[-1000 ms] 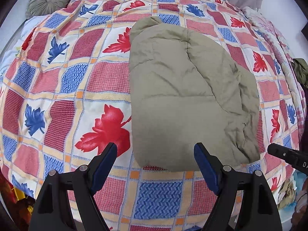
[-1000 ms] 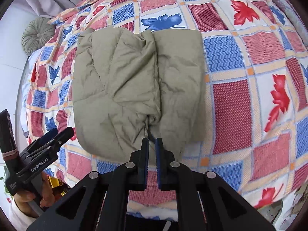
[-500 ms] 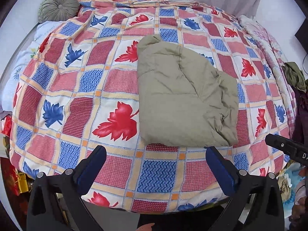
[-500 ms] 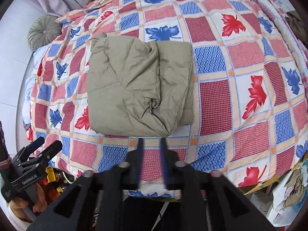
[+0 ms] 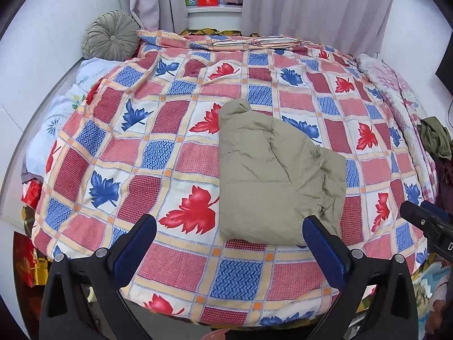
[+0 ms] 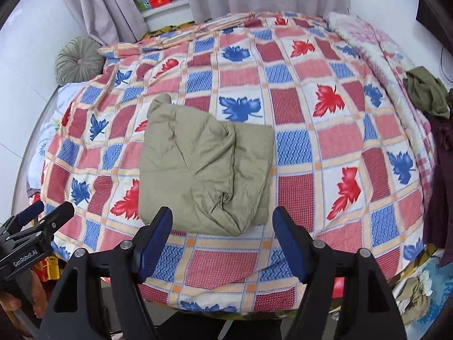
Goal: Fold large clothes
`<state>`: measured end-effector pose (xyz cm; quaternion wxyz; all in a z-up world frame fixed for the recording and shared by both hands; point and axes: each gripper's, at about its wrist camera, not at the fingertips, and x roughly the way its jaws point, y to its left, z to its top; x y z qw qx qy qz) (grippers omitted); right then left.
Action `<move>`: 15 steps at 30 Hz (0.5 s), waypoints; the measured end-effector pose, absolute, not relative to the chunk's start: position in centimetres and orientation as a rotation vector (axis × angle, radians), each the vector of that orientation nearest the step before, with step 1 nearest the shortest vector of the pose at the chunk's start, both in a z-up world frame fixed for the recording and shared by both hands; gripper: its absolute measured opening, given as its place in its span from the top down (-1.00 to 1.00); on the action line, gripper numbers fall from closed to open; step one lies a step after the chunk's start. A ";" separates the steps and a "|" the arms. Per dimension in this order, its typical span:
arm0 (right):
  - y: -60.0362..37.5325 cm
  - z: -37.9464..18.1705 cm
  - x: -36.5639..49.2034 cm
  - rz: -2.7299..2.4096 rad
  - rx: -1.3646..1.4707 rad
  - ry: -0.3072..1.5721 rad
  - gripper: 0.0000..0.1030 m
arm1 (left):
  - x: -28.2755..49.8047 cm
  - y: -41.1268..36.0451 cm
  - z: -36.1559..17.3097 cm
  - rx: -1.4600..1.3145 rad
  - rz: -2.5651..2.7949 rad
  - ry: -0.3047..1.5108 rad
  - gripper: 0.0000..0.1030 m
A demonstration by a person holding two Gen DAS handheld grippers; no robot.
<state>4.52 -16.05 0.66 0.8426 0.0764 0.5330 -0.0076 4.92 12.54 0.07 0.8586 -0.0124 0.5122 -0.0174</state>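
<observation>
we see the olive padded garment (image 5: 271,175) lying folded into a thick bundle near the front edge of the bed, on the leaf-patterned quilt (image 5: 175,130), touched by neither tool. our left gripper (image 5: 229,240) hangs above the front edge with its jaws spread wide and nothing between them. our right gripper (image 6: 222,235) is opening, its jaws already well apart, also with nothing between them.

what could go wrong, as we judge it: the filling looks springy, and the loose puckered corner at the near right (image 6: 226,198) could creep open now that nothing pins it, leaving the fold lopsided. the bundle also sits close to the bed's front edge, so a careless nudge from either tool could push it toward the drop. the other olive cloth (image 6: 424,90) heaped at the right edge of the bed could slide off on its own.

the bundle's long axis runs from the front edge toward the far end of the bed, and its narrower tip (image 5: 235,107) points away from us, toward the round green cushion (image 5: 111,35) and the curtains.
</observation>
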 end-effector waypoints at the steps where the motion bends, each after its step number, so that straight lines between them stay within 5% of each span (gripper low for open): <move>1: -16.0 1.0 4.5 -0.021 0.159 1.115 -0.56 | 4.8 12.5 0.3 -0.030 -0.039 1.073 -1.00; 15: -15.8 3.3 5.0 -0.064 0.127 1.040 -0.73 | 4.4 12.6 1.5 -0.022 -0.014 1.044 -1.00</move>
